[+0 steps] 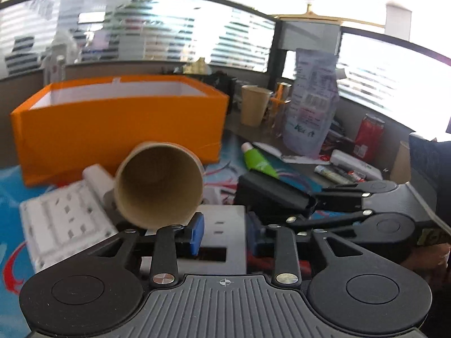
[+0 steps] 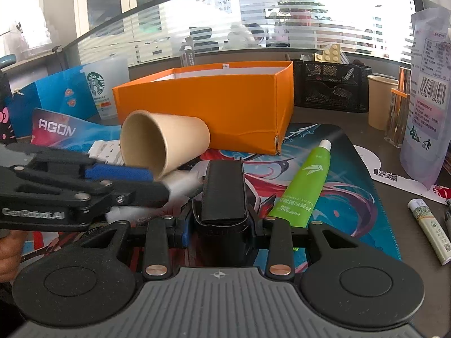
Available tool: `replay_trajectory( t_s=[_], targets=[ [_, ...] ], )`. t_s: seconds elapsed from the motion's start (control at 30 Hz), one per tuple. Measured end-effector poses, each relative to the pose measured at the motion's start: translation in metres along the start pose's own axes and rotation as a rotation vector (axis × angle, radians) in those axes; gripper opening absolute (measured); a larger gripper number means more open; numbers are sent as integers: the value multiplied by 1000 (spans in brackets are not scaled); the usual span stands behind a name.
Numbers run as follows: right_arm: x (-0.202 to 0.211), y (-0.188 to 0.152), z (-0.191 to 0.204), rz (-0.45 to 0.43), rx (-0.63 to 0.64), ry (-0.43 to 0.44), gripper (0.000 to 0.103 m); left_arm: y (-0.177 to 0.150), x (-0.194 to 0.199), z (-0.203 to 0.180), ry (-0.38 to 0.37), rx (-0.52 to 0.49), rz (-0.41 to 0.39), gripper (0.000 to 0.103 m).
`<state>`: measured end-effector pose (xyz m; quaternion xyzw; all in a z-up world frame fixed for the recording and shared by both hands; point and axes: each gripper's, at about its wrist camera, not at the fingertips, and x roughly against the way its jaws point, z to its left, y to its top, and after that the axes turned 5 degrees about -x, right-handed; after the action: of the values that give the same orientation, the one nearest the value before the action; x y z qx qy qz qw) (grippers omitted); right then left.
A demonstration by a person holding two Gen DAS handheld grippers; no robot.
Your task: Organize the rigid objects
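An open orange box (image 1: 121, 124) (image 2: 214, 104) stands at the back of the patterned mat. A tan paper cup (image 1: 159, 183) (image 2: 160, 143) lies on its side in front of it, mouth toward me. My left gripper (image 1: 225, 233) is open just below the cup, over a grey block (image 1: 222, 225). It also shows in the right wrist view (image 2: 135, 180), reaching in from the left beside the cup. My right gripper (image 2: 222, 225) is shut on a black rectangular case (image 2: 224, 191) (image 1: 270, 194) near mat level. A green tube (image 2: 307, 180) (image 1: 258, 160) lies to its right.
A white power strip (image 1: 62, 219) lies left of the cup. A second paper cup (image 1: 253, 104) (image 2: 380, 101), a pouch (image 2: 428, 90), a black mesh organizer (image 2: 329, 84), a red can (image 1: 369, 135) and a lighter (image 2: 428, 225) crowd the right side. A Starbucks cup (image 2: 104, 84) stands at the left.
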<state>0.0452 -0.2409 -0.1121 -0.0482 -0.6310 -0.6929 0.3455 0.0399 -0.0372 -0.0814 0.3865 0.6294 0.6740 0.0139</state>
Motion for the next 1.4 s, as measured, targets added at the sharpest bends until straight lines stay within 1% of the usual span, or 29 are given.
replay_trajectory(
  t_s=[0.03, 0.07, 0.1, 0.13, 0.17, 0.2, 0.3, 0.33, 0.37, 0.4, 0.47, 0.53, 0.63, 0.67, 0.73, 0.93, 1.1, 1.23, 1.4],
  targets=[
    [0, 0, 1, 1, 1, -2, 33, -2, 3, 1, 10, 2, 0, 45],
    [0, 0, 1, 0, 5, -4, 33, -4, 5, 1, 22, -5, -3, 62],
    [0, 0, 1, -1, 6, -5, 33, -4, 6, 1, 47, -18, 2, 73],
    [0, 0, 1, -2, 6, -6, 33, -5, 7, 1, 72, -24, 3, 89],
    [0, 0, 1, -3, 4, -6, 33, -5, 8, 2, 92, -27, -3, 90],
    [0, -1, 2, -3, 5, -7, 33, -5, 7, 3, 94, -26, 0, 90],
    [0, -1, 1, -5, 2, -5, 33, -4, -4, 6, 62, -9, 56, 91],
    [0, -1, 1, -5, -1, -4, 33, -5, -8, 5, 61, -12, 75, 93],
    [0, -1, 0, -5, -3, -2, 33, -6, -12, 3, 77, -31, 84, 96],
    [0, -1, 0, -6, -4, 0, 33, -6, -15, 2, 93, -43, 91, 97],
    [1, -1, -1, -6, -3, -5, 33, -7, -21, 3, 95, -51, 106, 102],
    [1, 0, -3, -4, -2, -7, 33, -6, -28, 8, 82, -33, 131, 103],
    [2, 0, -5, -7, -6, -10, 33, -3, -33, 8, 83, -45, 141, 103],
    [2, 0, -5, -9, -5, -12, 33, -2, -34, 8, 79, -49, 144, 101],
    [3, -1, -6, -12, -5, -18, 33, -1, -34, 5, 86, -65, 135, 93],
    [5, 1, -7, -19, -7, -22, 32, -1, -27, 2, 56, -23, 126, 93],
    [12, 6, -3, -40, 10, -27, 32, 3, -10, -1, 52, -27, 81, 92],
    [15, 9, 0, -59, 21, -33, 32, 6, 6, 4, 76, -18, 36, 92],
    [20, 12, 3, -73, 33, -46, 32, 10, 19, 15, 89, 35, -3, 91]
  ],
)
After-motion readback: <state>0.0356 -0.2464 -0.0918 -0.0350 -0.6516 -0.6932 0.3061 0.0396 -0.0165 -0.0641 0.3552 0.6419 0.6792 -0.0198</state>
